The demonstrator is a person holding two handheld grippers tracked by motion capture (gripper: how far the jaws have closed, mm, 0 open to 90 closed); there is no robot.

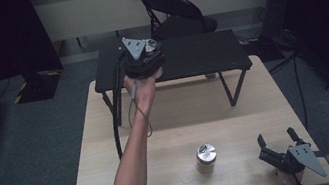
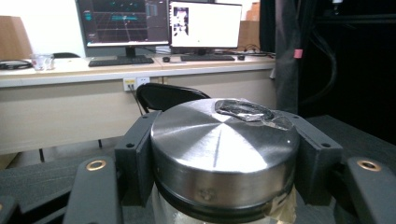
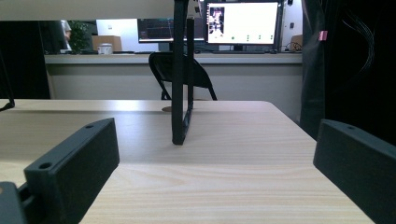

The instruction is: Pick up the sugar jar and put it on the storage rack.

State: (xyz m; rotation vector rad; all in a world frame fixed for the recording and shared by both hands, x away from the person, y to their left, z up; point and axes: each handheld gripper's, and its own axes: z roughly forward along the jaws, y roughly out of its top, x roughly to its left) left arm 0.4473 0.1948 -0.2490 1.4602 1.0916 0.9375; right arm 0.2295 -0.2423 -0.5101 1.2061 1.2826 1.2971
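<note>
Left tongs [image 2: 224, 186] clamp a metal-lidded jar [image 2: 224, 154]; right tongs [image 1: 277, 138] open, empty.
Jar body cut off below the lid. Left arm outstretched toward 12 o'clock over the black shelf [image 1: 197, 56]; second jar [image 1: 207, 158] on counter [image 1: 181, 115], 9 o'clock of right tongs.

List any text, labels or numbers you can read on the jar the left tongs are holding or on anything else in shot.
No text can be read.
Jar lid: plain brushed metal with a scrap of clear tape, no print.
Second jar on the table: lid bare, side too small to tell.
Monitors: graphics and lines too small and blurred to read.
Wall socket: no legible marking.
Pink tag on the black curtain: blank as far as it shows.
</note>
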